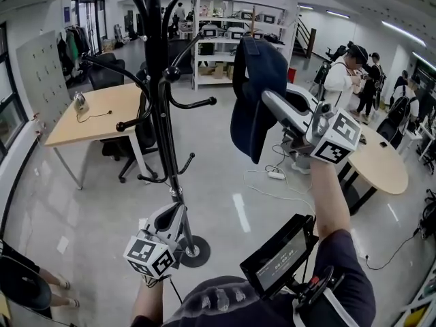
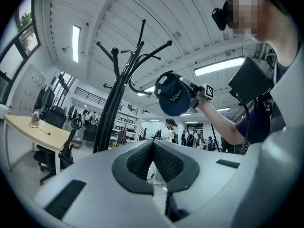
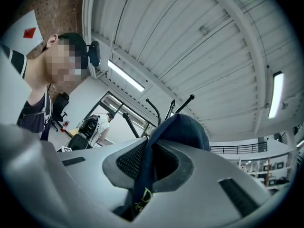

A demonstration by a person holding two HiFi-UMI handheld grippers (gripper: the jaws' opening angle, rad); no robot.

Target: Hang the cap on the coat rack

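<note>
"Head view first: where is the cap relative to the coat rack?"

"The navy cap (image 1: 255, 101) hangs limp to the right of the coat rack (image 1: 158, 80), just beyond a knobbed hook (image 1: 204, 103) and not touching it. The right gripper (image 1: 267, 99) holds it up. The left gripper (image 1: 176, 211) sits low beside the rack's pole, near the base."

"Left gripper view?"

"Its jaws are pressed together with nothing between them (image 2: 153, 148). The cap (image 2: 173, 99) is right of the rack (image 2: 116, 103), apart from its arms."

"Right gripper view?"

"Its jaws (image 3: 149, 160) are clamped on a thin fold of the cap (image 3: 183, 132), and the crown bulges above them. The tips of the rack's hooks (image 3: 173, 108) rise just behind."

"What could go wrong?"

"I judge the pinch to be slight, so the fabric may slide out. Because the cap droops, its opening may miss the knob and the cap would then drop to the floor. A nudge against an arm could also rock the rack, since nothing braces the pole."
</note>
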